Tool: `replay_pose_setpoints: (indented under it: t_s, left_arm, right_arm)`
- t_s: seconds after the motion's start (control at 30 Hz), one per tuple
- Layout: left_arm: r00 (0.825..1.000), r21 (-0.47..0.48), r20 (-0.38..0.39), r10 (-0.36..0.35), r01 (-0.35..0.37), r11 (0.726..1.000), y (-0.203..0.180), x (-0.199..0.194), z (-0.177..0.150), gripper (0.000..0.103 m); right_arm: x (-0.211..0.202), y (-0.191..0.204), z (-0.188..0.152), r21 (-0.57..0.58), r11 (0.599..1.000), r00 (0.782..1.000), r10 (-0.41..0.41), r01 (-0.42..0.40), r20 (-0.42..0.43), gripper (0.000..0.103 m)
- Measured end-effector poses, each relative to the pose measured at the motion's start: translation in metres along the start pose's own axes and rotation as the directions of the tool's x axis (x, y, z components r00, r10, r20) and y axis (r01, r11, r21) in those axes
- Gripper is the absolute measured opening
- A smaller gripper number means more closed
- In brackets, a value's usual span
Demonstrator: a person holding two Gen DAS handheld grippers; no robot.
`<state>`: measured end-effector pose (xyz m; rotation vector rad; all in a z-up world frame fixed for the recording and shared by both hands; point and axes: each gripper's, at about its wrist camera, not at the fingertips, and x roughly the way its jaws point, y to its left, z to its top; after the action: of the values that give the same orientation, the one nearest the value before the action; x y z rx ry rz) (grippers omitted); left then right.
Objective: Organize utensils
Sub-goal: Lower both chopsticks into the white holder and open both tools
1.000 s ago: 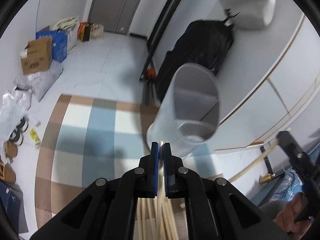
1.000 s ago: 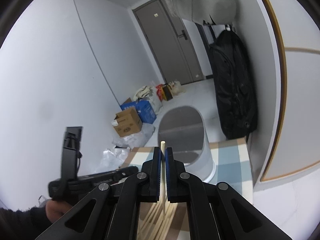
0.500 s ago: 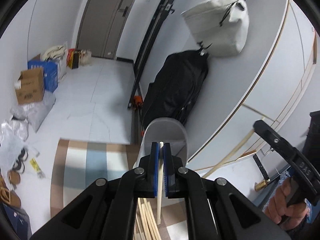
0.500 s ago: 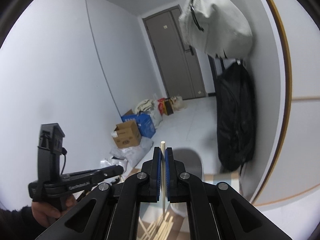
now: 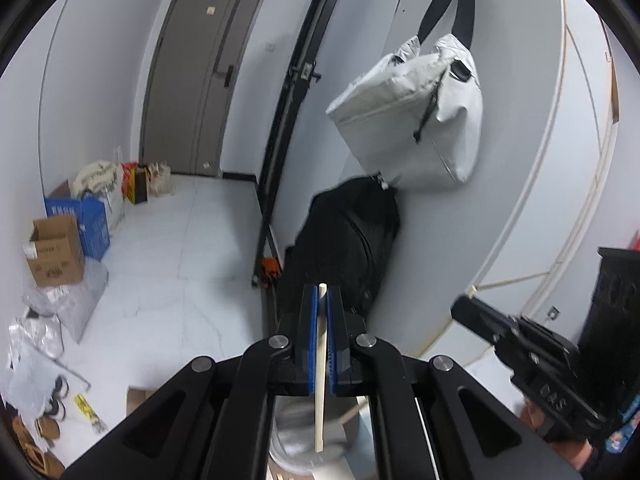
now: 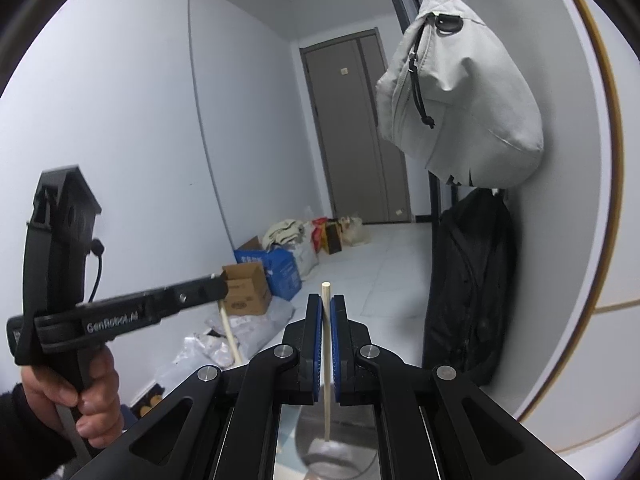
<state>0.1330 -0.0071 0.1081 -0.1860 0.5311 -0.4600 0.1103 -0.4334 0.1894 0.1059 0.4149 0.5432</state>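
**Both grippers raised, one chopstick each, holder below**

Landmark: the grey holder [image 5: 308,446], a round open-topped cup at the bottom edge of both wrist views.

Left gripper [image 5: 320,344]: clenched on a pale chopstick [image 5: 320,380]. The stick's long axis runs near upright between the blue pads; its top end just clears the fingertips, its lower end hangs over the holder's mouth, apart from the rim as far as the blur lets one tell.

Right gripper [image 6: 327,344]: clenched on a second chopstick [image 6: 326,360]. Same layout: the stick is near upright, its round top just above the pads, its lower tip over the holder [image 6: 340,452], not visibly touching it.

The holder lies below and slightly ahead of both claws. Neither hand is clearly nearer; each stick already points down toward the opening. In the right view the left gripper [image 6: 216,288] sits to the left of the holder, with its stick slanting down toward it.

Judgement: next comes a descent along each stick's axis, then release. The tip must stay inside the rim. With two sticks entering one mouth, they could clash or catch the edge.

More sticks appear beside the holder; detail is too small to confirm.
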Motion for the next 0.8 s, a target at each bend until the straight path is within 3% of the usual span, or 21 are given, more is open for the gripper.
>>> replay_pose_setpoints:
  t_s: [0.27, 0.8]
  left_arm:
    - [0.999, 0.018, 0.038, 0.015, -0.016, 1.000, 0.009, 0.030, -0.007, 0.000]
    - [0.999, 0.043, 0.014, -0.043, 0.042, 0.998, 0.004, 0.047, -0.032, 0.000]
  right_arm:
    - [0.033, -0.016, 0.007, -0.001, 1.000, 1.000, -0.019, 0.019, -0.016, 0.003]
    - [0.063, -0.035, -0.015, 0.011, 1.000, 0.997, -0.017, 0.018, -0.081, 0.003]
